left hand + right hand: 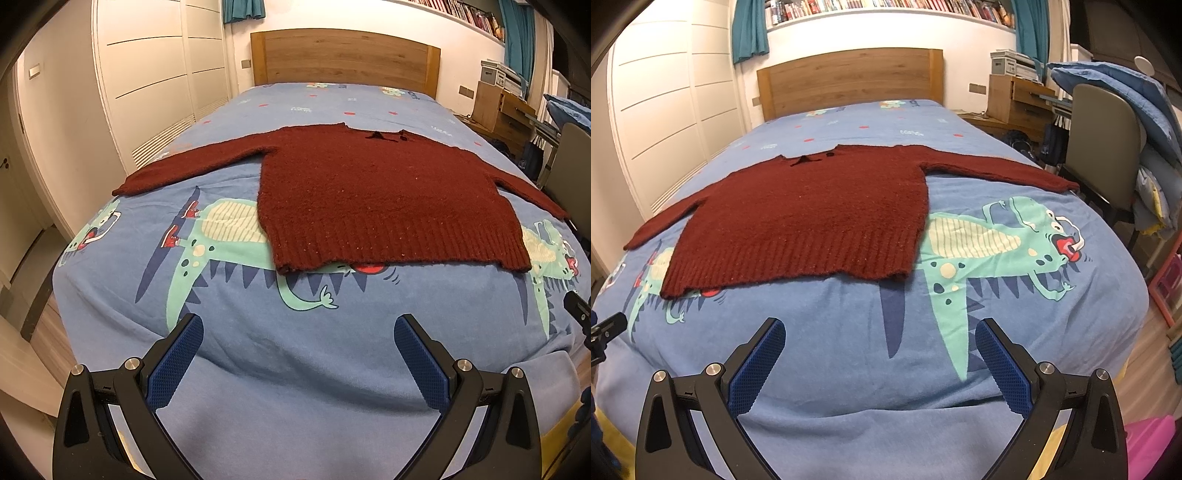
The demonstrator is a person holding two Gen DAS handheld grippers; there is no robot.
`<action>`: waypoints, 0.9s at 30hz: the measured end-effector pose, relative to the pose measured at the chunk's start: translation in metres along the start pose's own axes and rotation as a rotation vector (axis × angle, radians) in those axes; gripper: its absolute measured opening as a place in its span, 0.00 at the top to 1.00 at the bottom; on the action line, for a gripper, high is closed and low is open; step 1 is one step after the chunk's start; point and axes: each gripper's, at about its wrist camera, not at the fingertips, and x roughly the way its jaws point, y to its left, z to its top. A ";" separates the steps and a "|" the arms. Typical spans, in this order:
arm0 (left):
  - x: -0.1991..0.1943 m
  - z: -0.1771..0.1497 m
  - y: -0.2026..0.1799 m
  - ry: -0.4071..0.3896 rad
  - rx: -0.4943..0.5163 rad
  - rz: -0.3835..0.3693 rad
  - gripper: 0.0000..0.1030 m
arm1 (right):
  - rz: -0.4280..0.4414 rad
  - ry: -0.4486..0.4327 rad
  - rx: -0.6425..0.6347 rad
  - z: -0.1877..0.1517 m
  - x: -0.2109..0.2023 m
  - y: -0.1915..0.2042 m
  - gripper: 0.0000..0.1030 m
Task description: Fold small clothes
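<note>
The left gripper [298, 345] has its jaws spread wide and holds nothing; the right gripper [880, 349] is the same, both above the near end of the bed cover [258, 350]. Further on, the dark red sweater [369, 195] lies flat on the cover, sleeves spread out. It looks like thick, soft knit, so it will probably sag and stretch. The ribbed hem [783, 258] corners or the shoulders seem good places to pinch.

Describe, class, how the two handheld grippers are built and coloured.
The left gripper and right gripper match: black angular plastic arms, silver round pivot bolts, and two fingers faced with blue, finely textured pads.
</note>
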 end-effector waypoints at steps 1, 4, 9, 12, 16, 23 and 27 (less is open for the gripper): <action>0.000 0.001 0.000 0.002 0.001 -0.004 0.01 | 0.000 0.001 0.001 0.000 0.000 0.000 0.00; -0.001 0.005 -0.001 -0.004 0.009 -0.003 0.01 | 0.004 0.003 0.005 0.001 0.001 -0.004 0.00; -0.003 0.010 -0.001 -0.017 0.032 -0.005 0.01 | 0.008 0.001 0.003 0.004 0.001 -0.006 0.00; -0.003 0.011 0.001 -0.016 0.025 -0.014 0.01 | 0.009 0.004 0.007 0.005 0.002 -0.008 0.00; -0.005 0.012 0.003 -0.016 0.025 -0.015 0.01 | 0.010 0.006 0.010 0.006 0.003 -0.010 0.00; -0.006 0.013 0.000 -0.003 0.024 0.003 0.01 | 0.018 0.011 0.018 0.006 0.005 -0.014 0.00; -0.005 0.015 0.001 0.005 0.035 0.012 0.01 | 0.030 0.010 0.020 0.007 0.005 -0.014 0.00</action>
